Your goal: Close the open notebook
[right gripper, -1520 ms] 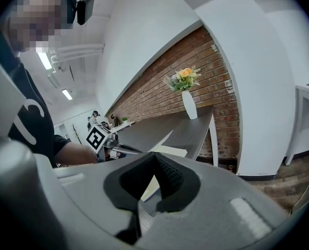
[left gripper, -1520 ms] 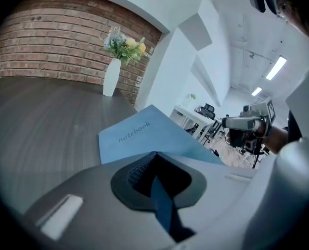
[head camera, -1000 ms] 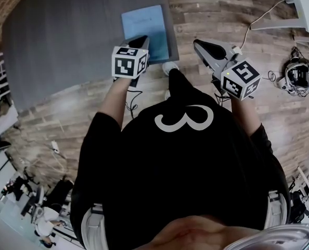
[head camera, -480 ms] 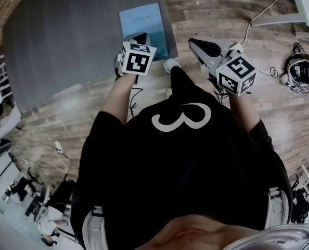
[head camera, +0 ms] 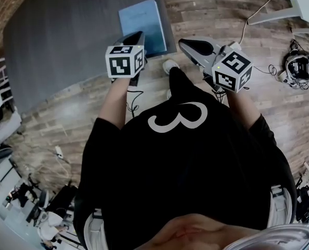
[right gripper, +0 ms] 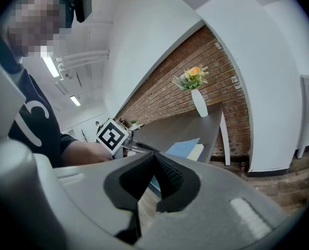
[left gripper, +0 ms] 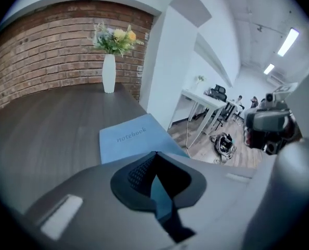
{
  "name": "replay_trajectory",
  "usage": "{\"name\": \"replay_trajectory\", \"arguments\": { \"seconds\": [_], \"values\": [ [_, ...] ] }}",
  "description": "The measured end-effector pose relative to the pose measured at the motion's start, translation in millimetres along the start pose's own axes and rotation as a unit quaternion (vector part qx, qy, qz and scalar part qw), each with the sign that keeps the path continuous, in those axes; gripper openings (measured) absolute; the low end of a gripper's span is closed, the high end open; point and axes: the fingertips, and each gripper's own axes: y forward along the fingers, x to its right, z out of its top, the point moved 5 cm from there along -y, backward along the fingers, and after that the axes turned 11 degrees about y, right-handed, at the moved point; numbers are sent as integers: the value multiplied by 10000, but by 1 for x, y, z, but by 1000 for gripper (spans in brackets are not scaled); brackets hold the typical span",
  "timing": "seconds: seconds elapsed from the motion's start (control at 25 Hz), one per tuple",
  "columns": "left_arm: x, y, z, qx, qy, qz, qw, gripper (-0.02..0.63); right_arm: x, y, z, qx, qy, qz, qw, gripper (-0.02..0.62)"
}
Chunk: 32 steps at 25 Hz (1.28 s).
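Two empty grippers, jaws closed: left gripper (head camera: 135, 37) over near edge of light blue rectangular notebook (head camera: 144, 21), right gripper (head camera: 188, 46) beyond right side of dark grey counter (head camera: 66, 40). Notebook lies flat, cover up, at counter's near right corner; seemingly shut already. Lift grippers straight up, avoid nudging cover

Notebook (head camera: 142, 25) at table (head camera: 66, 40) right edge; vase (left gripper: 108, 73) seemingly at far end.

A red brick wall (left gripper: 50, 51) ran behind the dark grey table (head camera: 66, 40), where a white vase (left gripper: 108, 73) of flowers (left gripper: 114, 38) stood at the far edge. A white pillar (left gripper: 167, 82) rose to its right. Wooden plank floor (head camera: 279, 113) lay around the table, with a white desk (left gripper: 206, 99) farther right under ceiling strip lights (left gripper: 288, 41).
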Motion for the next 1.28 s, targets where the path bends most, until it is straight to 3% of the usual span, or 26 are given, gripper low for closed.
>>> {"name": "replay_trajectory", "arguments": {
  "seconds": [0.28,0.64,0.76,1.0,1.28],
  "values": [
    [22,-79,19,1091,-351,-481,9922,12,-43,-6,21,392,276,550,9973,2],
    [65,-167,36,2398,-464,-1017,9644,13,-88,-18,24,525,-215,743,9956,2],
    [74,-182,40,2537,-428,-1053,9606,14,-95,-21,24,577,-318,762,9949,2],
    [85,-184,40,2510,-97,-858,9641,14,-104,-20,22,575,-563,711,9942,0],
    [87,-188,39,2554,-148,-903,9625,14,-106,-20,17,607,-481,666,9948,0]
  ]
}}
